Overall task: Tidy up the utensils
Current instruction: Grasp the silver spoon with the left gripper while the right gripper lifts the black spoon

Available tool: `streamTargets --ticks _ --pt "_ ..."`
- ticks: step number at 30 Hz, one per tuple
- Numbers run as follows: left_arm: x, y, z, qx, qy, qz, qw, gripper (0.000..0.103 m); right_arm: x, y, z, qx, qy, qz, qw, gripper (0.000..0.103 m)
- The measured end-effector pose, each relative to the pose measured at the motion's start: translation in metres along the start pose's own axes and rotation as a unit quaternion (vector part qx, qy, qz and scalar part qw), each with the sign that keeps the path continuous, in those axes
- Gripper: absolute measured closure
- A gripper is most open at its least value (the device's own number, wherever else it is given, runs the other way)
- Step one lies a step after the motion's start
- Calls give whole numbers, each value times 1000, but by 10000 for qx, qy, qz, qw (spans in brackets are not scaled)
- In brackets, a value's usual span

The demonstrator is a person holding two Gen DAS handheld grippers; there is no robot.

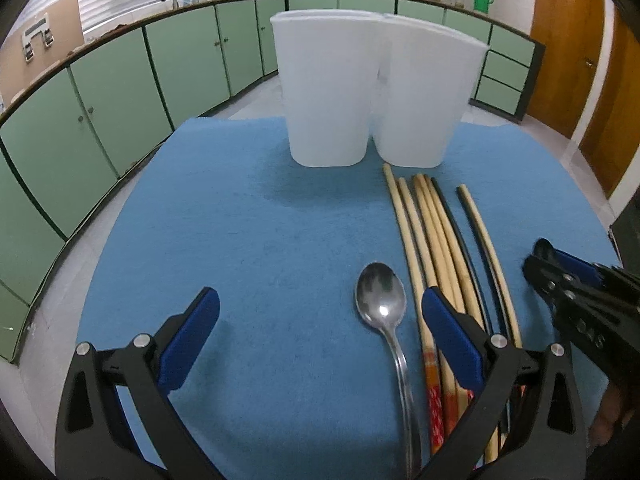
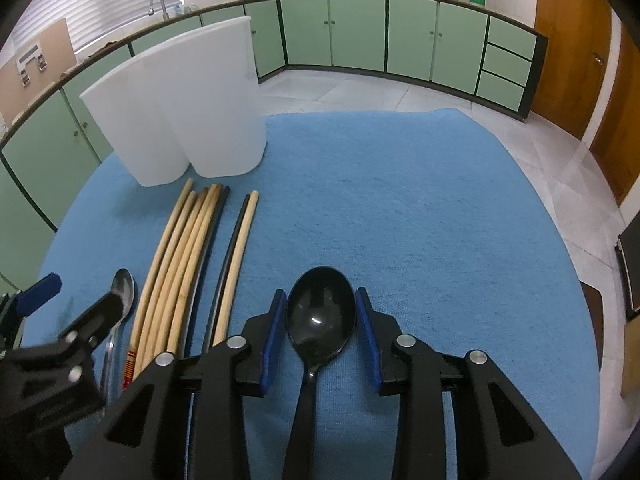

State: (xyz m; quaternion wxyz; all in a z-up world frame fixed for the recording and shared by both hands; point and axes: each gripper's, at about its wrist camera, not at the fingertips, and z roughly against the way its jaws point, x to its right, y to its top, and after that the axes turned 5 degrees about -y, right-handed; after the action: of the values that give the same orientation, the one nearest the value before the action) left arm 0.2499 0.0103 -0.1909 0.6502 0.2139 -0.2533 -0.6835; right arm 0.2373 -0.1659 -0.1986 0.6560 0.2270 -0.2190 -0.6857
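Two white plastic containers (image 1: 360, 92) stand side by side at the far edge of the blue mat (image 1: 260, 220); they also show in the right wrist view (image 2: 180, 104). Several chopsticks (image 1: 436, 240), wooden and black, lie in a row in front of them, also in the right wrist view (image 2: 188, 256). A metal spoon (image 1: 380, 296) lies left of the chopsticks, between my left gripper's (image 1: 320, 312) wide-open fingers. My right gripper (image 2: 321, 316) has its pads on both sides of a black spoon (image 2: 320, 312), its bowl filling the narrow gap; contact is unclear.
Green kitchen cabinets (image 2: 400, 36) curve around the room behind the table. A wooden door (image 2: 568, 48) is at the right. The right gripper (image 1: 568, 280) shows at the right edge of the left wrist view; the left gripper (image 2: 56, 320) shows at the lower left of the right wrist view.
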Motion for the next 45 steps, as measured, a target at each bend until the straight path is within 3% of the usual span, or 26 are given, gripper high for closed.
streamTargets --ticks 10,29,31,39,43,45 --pt "-7 6 -19 -302 36 164 9994 5 3 -4 1 54 35 8 10000 69" --pt "-10 9 -22 -429 -12 297 9986 5 2 3 -3 -59 109 105 9999 65" --pt "-10 11 -22 -414 -54 295 9987 10 1 7 -5 -133 177 163 9996 63" --pt "4 14 -15 -284 -283 18 9992 76 -1 15 -10 -295 176 429 9985 69" --pt "5 14 -13 -205 -467 91 9987 76 4 13 -6 -217 301 332 9988 69" --pt "2 12 -6 6 -660 176 9977 76 9 11 2 20 418 258 9988 69"
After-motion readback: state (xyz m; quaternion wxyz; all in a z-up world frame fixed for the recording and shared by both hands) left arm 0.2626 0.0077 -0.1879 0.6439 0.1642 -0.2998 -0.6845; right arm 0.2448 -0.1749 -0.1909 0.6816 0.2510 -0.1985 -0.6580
